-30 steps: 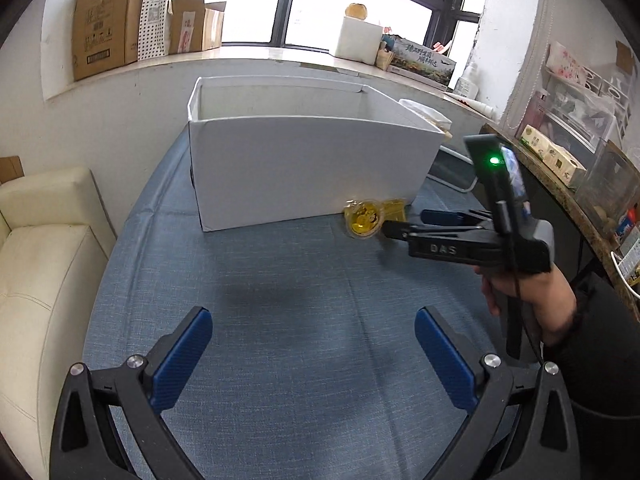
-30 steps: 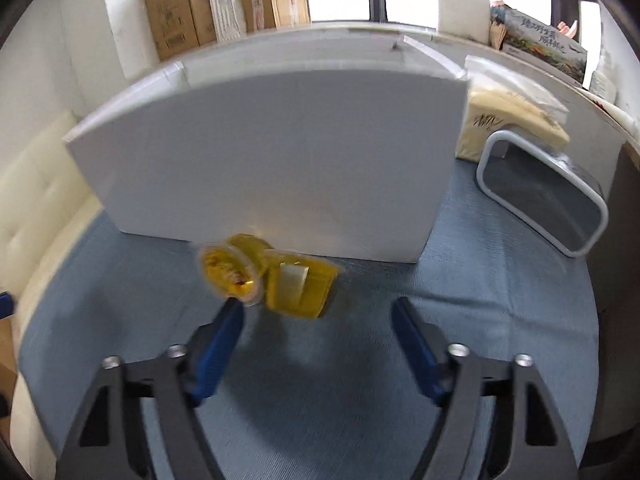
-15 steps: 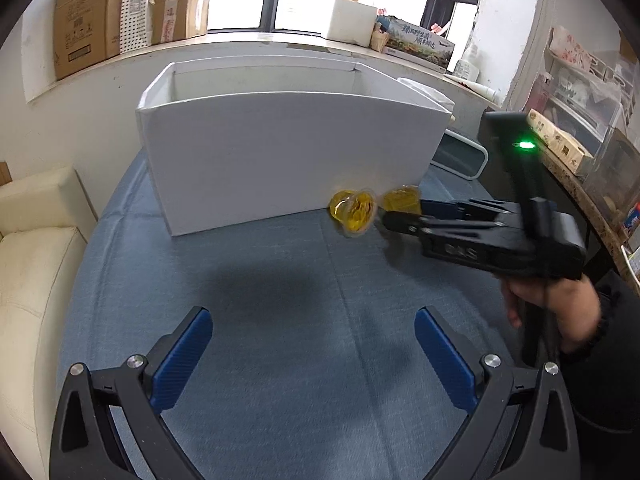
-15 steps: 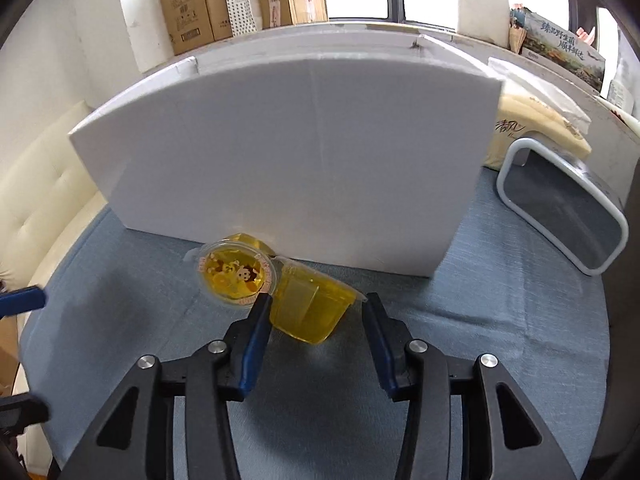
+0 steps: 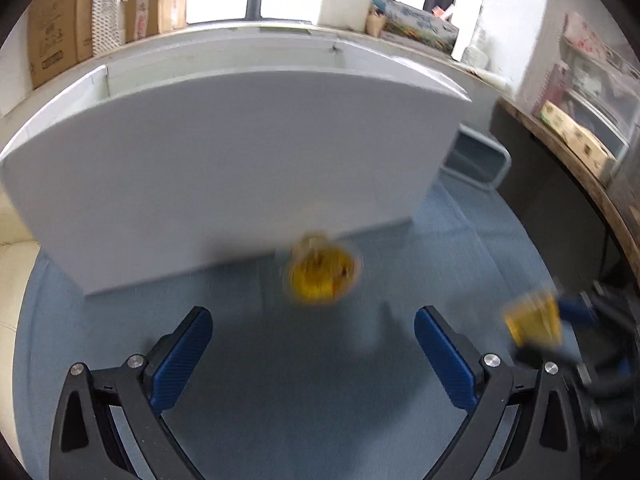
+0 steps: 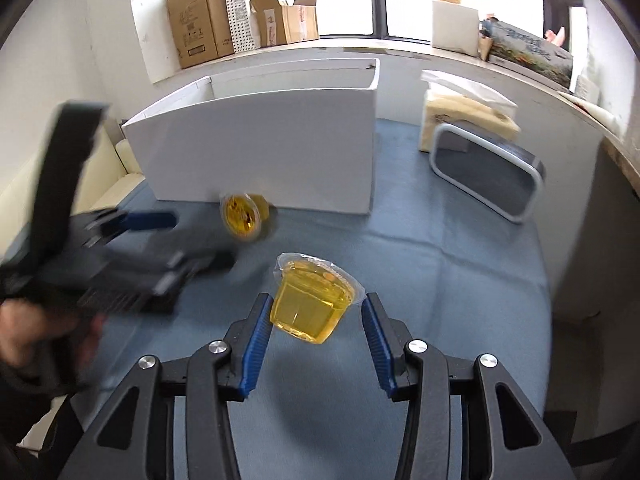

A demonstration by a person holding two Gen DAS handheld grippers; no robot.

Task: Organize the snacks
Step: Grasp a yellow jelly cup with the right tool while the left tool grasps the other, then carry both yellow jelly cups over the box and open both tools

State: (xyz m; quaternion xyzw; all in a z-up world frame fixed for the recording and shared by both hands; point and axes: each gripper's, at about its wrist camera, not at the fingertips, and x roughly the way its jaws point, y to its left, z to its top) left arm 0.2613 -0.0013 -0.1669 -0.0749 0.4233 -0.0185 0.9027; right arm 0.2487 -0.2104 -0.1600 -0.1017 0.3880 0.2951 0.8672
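My right gripper (image 6: 316,316) is shut on a yellow jelly cup (image 6: 316,304) and holds it above the blue cloth; the cup also shows blurred in the left wrist view (image 5: 534,320). A second yellow jelly cup (image 6: 244,216) lies on its side on the cloth against the front wall of the white box (image 6: 260,152). In the left wrist view this cup (image 5: 322,274) sits just ahead of my open, empty left gripper (image 5: 312,344), in front of the white box (image 5: 224,168). The left gripper (image 6: 160,236) appears blurred at the left of the right wrist view.
A grey-rimmed container (image 6: 488,176) and a white bag (image 6: 464,116) stand right of the box. Cardboard boxes (image 6: 240,16) line the windowsill. A cream sofa (image 6: 120,164) is at the left, a wooden shelf (image 5: 580,148) at the right.
My right gripper closed on one jelly cup, lifted it and pulled back from the box. My left gripper moved forward toward the other cup, which stays by the box.
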